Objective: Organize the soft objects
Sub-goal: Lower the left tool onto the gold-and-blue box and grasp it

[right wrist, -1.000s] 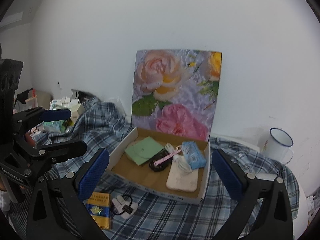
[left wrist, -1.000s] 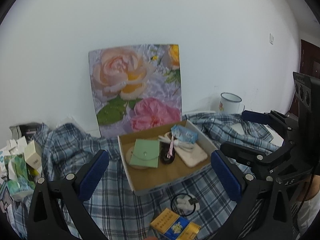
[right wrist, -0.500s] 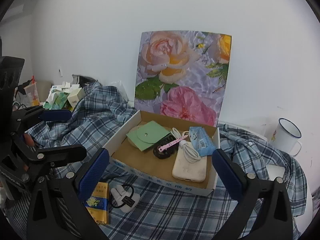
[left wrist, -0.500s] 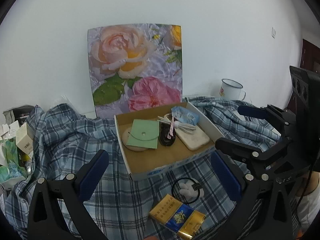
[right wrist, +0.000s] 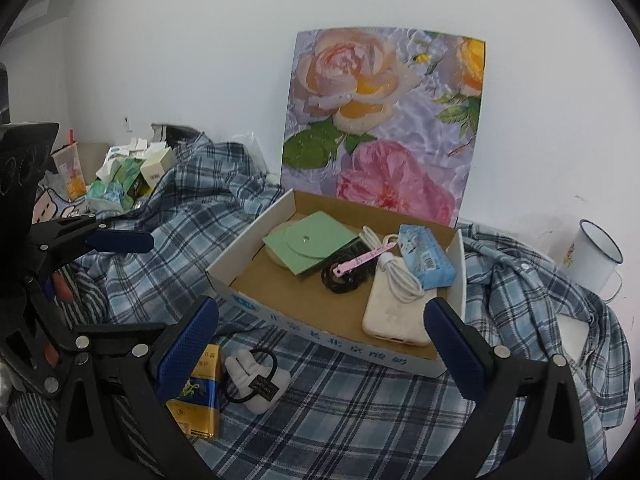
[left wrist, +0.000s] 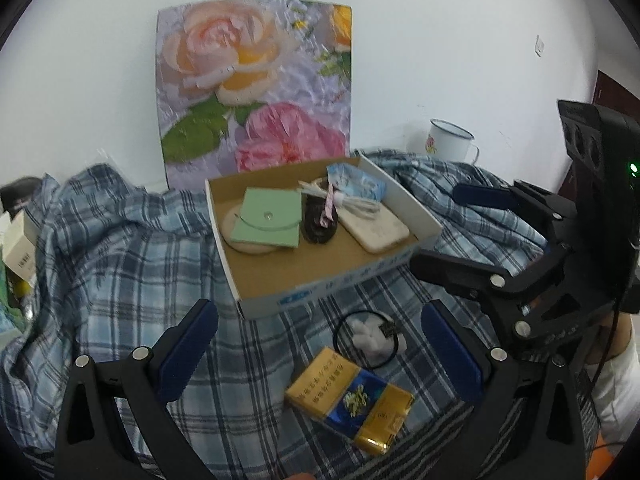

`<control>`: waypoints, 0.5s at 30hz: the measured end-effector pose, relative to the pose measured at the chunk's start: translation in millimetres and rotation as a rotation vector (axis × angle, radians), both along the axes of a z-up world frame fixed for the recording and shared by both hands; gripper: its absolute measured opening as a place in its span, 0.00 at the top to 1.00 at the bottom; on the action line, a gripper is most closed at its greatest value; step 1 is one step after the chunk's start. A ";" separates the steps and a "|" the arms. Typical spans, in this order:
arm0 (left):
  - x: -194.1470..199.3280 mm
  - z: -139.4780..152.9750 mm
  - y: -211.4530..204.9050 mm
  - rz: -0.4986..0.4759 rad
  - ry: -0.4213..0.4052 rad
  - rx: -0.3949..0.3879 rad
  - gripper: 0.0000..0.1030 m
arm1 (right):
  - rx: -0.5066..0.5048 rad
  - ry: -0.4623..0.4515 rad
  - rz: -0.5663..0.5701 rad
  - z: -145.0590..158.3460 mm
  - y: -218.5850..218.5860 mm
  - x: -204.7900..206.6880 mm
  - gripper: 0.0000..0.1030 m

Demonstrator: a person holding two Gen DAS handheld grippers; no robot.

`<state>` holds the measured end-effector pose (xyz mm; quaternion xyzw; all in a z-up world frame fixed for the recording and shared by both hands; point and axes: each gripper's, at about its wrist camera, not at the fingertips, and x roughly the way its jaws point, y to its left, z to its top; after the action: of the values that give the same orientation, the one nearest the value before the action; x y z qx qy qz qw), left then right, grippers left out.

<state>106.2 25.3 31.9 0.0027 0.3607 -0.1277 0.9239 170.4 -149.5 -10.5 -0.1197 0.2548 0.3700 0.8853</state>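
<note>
Both the left gripper [left wrist: 320,344] and right gripper [right wrist: 322,340] have dipped closer, jaws released and empty, bringing the white plush hair tie [left wrist: 374,334] just ahead between the left jaws, ready for grasping.

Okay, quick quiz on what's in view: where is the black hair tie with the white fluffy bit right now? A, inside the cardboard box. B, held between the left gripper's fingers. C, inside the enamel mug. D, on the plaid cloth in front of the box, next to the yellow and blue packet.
D: the hair tie lies on the plaid cloth outside the cardboard box, beside the yellow and blue packet.
</note>
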 end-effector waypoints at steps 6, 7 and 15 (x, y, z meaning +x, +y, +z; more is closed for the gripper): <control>-10.8 -10.6 -3.8 -0.100 0.022 -0.007 0.00 | -0.009 0.030 0.014 -8.2 2.7 4.1 0.01; -12.3 -12.4 -4.9 -0.113 0.026 -0.007 0.00 | -0.012 0.035 0.017 -9.6 3.6 4.9 0.01; -11.8 -35.7 -6.9 -0.199 0.118 -0.036 0.00 | -0.031 0.075 0.050 -20.3 9.3 8.6 0.01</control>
<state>94.4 18.4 -3.9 0.0143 0.4100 -0.2254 0.8837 179.0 -140.2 -30.8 -0.1257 0.2904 0.3923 0.8637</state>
